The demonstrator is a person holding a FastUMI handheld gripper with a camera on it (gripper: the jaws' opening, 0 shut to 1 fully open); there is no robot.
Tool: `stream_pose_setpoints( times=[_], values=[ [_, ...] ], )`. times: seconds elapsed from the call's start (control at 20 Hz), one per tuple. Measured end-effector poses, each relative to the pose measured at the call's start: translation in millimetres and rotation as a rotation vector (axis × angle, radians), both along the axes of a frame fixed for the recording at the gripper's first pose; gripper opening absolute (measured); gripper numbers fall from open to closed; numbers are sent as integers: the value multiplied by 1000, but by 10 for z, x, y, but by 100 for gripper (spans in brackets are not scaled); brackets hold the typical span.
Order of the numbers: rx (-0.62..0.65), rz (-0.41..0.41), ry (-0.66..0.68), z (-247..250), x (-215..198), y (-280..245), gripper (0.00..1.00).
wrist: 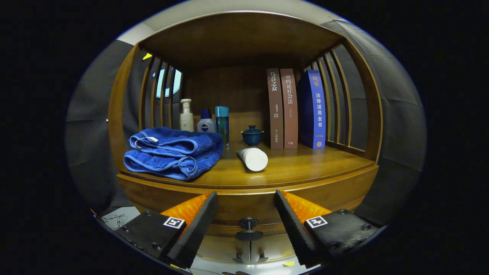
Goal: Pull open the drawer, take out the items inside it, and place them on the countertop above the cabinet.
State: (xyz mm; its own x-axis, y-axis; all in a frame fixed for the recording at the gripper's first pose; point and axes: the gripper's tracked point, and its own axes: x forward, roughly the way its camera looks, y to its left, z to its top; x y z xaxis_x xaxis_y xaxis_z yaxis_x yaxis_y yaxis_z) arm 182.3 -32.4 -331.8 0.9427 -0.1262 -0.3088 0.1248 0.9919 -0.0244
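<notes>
While the gripper hangs with fingers apart around the drawer knob, drawer front looks closed, towel and tube lie on the countertop

We see gripper | fingers ribbed, wedge-shaped | black mounts with screws | square black-and-white marker tags on each

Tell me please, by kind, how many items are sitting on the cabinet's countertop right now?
Books: 3, two brown and one blue
Bottles: 3
Folded towel: 1
Lidded teacup: 1
White tube: 1
Total: 9
The gripper is open at the drawer knob.
</notes>
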Motion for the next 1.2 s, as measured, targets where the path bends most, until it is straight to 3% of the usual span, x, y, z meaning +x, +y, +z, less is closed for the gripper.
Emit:
stream_pose_setpoints(
  times=[0.55, 0.85, 1.2],
  values=[
    [15, 1, 2, 49, -16, 6, 99],
    [5, 14, -37, 426, -103, 59, 99],
    [-17, 31, -104, 1079, -533, 180, 99]
  ],
)
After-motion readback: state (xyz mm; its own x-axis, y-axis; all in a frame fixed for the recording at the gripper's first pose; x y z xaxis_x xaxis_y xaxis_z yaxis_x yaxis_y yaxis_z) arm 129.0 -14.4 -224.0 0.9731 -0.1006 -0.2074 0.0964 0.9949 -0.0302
